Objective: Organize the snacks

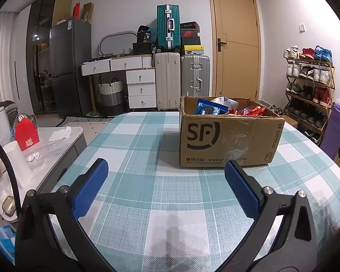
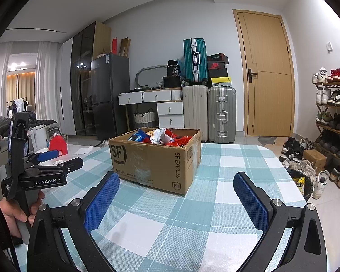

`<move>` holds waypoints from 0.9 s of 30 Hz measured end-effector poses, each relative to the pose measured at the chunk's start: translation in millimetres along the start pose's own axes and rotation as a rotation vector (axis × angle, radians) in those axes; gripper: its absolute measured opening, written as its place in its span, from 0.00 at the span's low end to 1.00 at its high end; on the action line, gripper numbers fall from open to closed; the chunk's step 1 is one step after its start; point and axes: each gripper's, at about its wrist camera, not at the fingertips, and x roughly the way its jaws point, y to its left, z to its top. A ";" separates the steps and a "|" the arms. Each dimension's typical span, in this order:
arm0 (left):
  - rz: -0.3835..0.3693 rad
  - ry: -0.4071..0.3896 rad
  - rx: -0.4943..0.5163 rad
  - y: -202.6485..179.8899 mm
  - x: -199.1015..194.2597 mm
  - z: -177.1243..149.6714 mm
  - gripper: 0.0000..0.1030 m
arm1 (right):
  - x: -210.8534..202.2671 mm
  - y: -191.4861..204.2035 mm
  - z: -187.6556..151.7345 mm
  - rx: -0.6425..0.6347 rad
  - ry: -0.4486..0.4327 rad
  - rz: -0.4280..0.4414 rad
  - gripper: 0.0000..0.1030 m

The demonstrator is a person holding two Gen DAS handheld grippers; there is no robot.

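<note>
A cardboard SF Express box stands on the checked tablecloth, holding several snack packs: a blue pack, a white pack and red packs. The box also shows in the right wrist view with its snacks. My left gripper is open and empty, low over the cloth, short of the box. My right gripper is open and empty, in front of the box. The left gripper also shows in the right wrist view, held in a hand at the left.
A white side table left of the table carries a red box, a white cup and a kettle. Suitcases, drawers, a fridge, a door and a shoe rack stand beyond.
</note>
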 end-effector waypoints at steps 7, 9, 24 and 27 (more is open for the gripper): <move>0.004 0.008 -0.010 1.6 2.7 -2.2 1.00 | -0.3 1.8 -1.6 -0.001 0.001 0.010 0.99; 0.004 0.009 -0.009 1.9 2.7 -2.2 1.00 | 0.0 3.1 -2.2 0.000 0.002 0.007 0.99; 0.007 0.010 -0.014 2.9 2.8 -3.2 1.00 | -1.2 2.5 -1.7 -0.002 0.005 0.004 0.99; 0.029 0.014 -0.008 1.7 3.3 -3.8 1.00 | -1.2 2.4 -1.4 -0.001 0.003 0.004 0.99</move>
